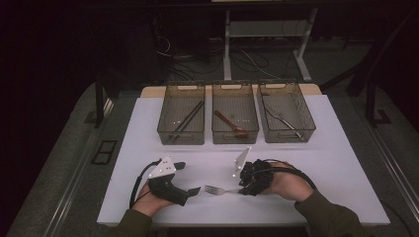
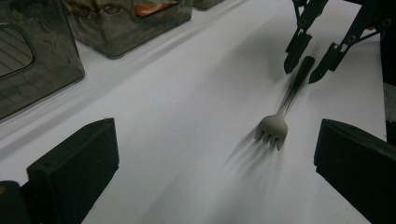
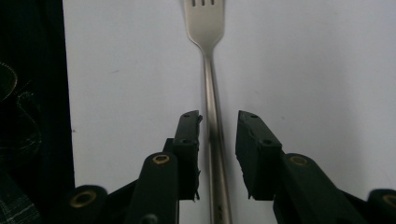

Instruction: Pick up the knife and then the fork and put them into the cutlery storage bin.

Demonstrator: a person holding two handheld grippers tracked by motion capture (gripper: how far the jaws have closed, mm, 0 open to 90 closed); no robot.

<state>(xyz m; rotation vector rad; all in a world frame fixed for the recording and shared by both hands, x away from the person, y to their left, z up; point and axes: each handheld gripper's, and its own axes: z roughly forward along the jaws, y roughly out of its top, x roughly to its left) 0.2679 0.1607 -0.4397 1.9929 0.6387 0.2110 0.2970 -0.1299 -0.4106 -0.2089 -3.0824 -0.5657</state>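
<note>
Fork [image 3: 212, 121] lies flat on table [image 3: 303, 70], handle between jaws of my right gripper [image 3: 218, 140], tines ahead. Jaws narrowly parted, pads not yet pressing. Judged light, stiff, slippery metal; grip mid-handle.

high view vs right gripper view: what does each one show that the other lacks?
High view alone: three bins at the far side holding chopsticks, a wooden spoon and metal utensils, plus the left gripper.

Right gripper view alone: a gap between each of the fingers and the handle.

Both: the fork on the white table, with the right gripper around its handle.
</note>
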